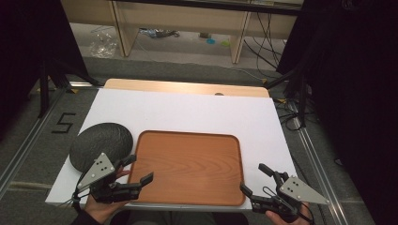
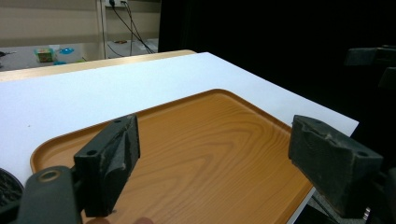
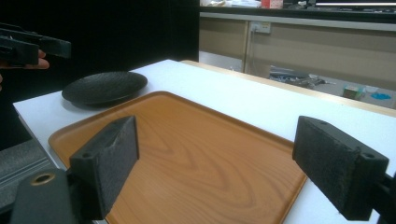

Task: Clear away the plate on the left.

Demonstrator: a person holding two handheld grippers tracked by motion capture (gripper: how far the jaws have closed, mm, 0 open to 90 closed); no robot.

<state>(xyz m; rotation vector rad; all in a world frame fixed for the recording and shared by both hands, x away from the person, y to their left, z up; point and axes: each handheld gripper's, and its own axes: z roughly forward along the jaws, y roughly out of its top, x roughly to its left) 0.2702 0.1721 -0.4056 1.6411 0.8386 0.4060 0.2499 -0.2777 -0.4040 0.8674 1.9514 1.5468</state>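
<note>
- My high view sits above the near edge of the white-topped desk (image 1: 187, 110), facing forward and down, far enough to take in the floor beyond.
- My left gripper view rides low and close over the near left corner of the rectangular brown wooden tray (image 2: 205, 140), facing across it toward the desk's far right.
- My right gripper view looks from the tray's (image 3: 187, 149) near right corner toward the round black textured plate (image 3: 105, 86).
- All three views share the tray (image 1: 187, 166).

We are in a lab-style recording room: black curtains (image 1: 356, 93), loose cables (image 1: 263, 42) on grey carpet (image 1: 28, 154), plain wooden benches (image 1: 187, 18) behind a white-topped table (image 1: 187, 110).
</note>
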